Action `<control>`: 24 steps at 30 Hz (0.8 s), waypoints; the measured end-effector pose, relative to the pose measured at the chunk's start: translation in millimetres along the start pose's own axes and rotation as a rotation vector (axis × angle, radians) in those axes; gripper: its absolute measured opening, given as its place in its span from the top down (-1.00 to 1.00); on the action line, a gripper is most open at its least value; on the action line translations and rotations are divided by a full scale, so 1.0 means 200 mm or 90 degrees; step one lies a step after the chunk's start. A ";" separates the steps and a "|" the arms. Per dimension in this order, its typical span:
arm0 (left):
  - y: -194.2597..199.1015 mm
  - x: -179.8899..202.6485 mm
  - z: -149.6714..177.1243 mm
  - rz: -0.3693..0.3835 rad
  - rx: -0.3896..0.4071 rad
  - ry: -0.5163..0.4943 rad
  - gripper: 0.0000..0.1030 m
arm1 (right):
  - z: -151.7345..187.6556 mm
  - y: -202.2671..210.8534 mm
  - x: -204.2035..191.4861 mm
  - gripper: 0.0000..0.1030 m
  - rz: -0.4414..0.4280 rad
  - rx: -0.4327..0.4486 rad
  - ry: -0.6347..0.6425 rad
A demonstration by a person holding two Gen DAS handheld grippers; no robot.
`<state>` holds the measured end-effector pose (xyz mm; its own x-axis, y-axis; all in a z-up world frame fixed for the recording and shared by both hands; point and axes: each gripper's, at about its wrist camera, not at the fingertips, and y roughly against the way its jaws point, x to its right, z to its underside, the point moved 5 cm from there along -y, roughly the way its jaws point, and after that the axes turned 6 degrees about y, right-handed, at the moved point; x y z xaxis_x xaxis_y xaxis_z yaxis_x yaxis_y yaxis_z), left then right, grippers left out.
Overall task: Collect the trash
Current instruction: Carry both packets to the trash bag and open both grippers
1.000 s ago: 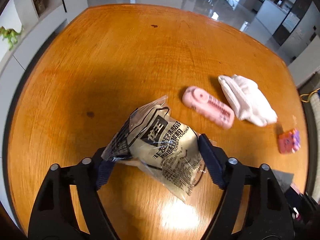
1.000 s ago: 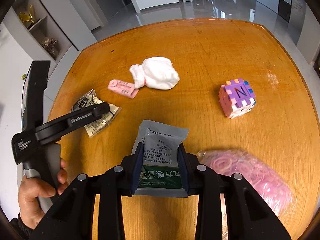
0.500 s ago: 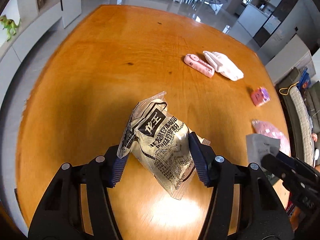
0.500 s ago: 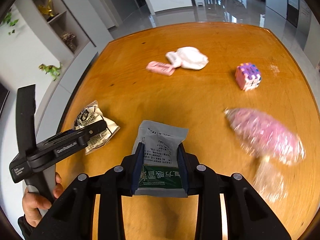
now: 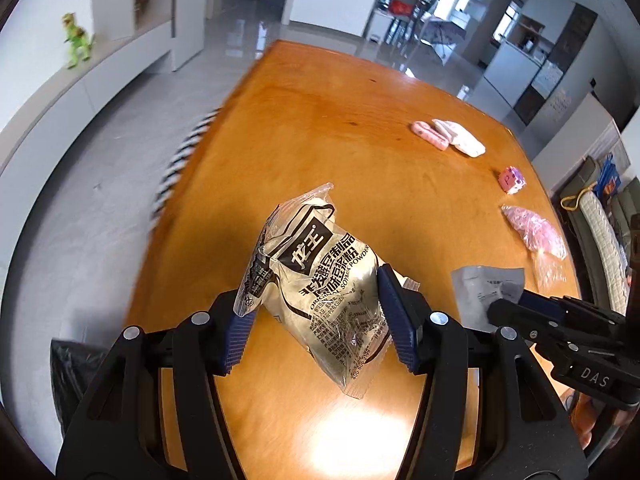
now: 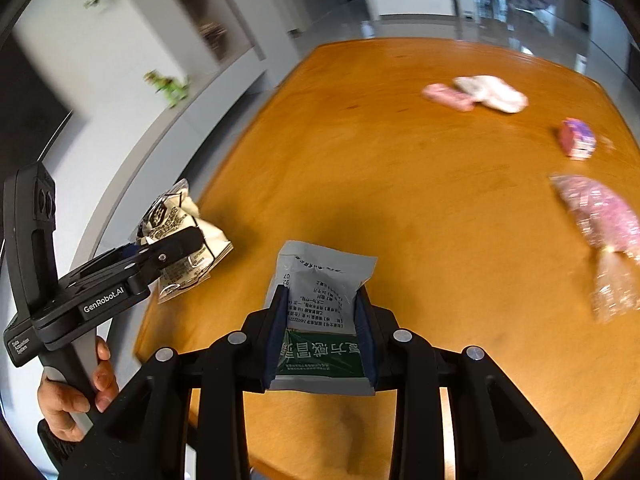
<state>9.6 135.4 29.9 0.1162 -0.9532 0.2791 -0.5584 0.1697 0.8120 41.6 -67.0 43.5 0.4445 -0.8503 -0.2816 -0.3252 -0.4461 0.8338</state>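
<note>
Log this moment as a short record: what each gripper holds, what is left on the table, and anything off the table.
left gripper: shut on crinkled silver soy-powder packet
right gripper: shut on flat grey-and-green sachet
round orange wooden table: pink oblong case, white folded cloth, pink-purple puzzle cube, clear bag of pink bands
floor, lower left: black bag

Glossy wooden table (image 5: 340,152); crinkly shiny plastic wrapper (image 5: 320,296) (partly clear)
</note>
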 end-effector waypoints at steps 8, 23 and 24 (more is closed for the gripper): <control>0.27 -0.46 0.30 -0.029 0.037 0.080 -0.11 | 0.21 -0.14 -0.56 0.34 -0.081 -0.042 0.113; 0.61 -1.42 0.97 -0.238 0.061 0.280 -0.11 | 0.68 -0.51 -1.48 0.34 -0.222 -0.179 0.294; 0.62 -1.48 1.02 -0.246 0.058 0.299 -0.11 | 0.70 -0.54 -1.53 0.34 -0.227 -0.189 0.298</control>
<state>-261.2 386.7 -56.4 0.6619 -0.7261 0.1863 -0.4693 -0.2077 0.8582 -176.6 201.9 -28.0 0.8202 -0.4241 -0.3841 0.1228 -0.5252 0.8421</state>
